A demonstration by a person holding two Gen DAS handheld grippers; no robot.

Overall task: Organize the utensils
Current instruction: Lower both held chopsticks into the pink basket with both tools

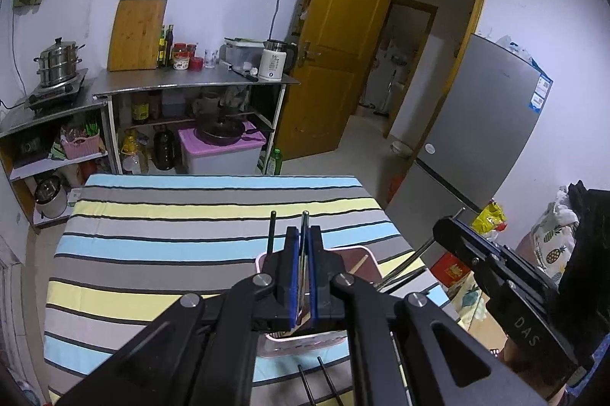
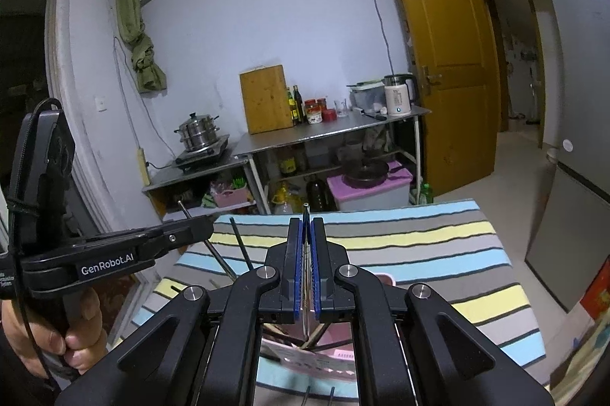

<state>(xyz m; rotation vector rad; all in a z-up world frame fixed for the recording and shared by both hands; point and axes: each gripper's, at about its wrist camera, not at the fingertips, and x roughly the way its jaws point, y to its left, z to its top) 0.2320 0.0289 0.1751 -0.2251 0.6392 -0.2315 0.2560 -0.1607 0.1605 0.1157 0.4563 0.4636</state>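
Looking down my left wrist view, I have the left claw [image 1: 304, 234] clenched on a thin metal chopstick [image 1: 305, 221] whose tip pokes up just past the blue pads [image 1: 292, 276]. Below it sits a pink utensil holder [image 1: 305, 339] near the front edge of the striped surface [image 1: 171, 246], with a dark chopstick [image 1: 271, 232] standing up from its left side and a wooden one [image 1: 359, 265] leaning to the right. Most of the striped cloth stretches away bare toward the far edge, so I have open room ahead and to the left; the right edge runs close beside the holder, and the grey fridge [image 1: 476, 139] stands beyond it.

From my right wrist view, the right claw [image 2: 306, 234] is likewise clamped on a slim metal chopstick [image 2: 305, 211], its end showing just above the pads. The pink holder [image 2: 331, 352] lies directly under this claw, sticks crossing inside it. My left claw [image 2: 198, 227] comes in from the left side, with a metal stick [image 2: 183, 207] jutting up past its tip. Two dark stick ends [image 2: 320, 394] lie at the near edge of the surface. Farther off stands a steel kitchen rack [image 2: 328, 135] against the wall.
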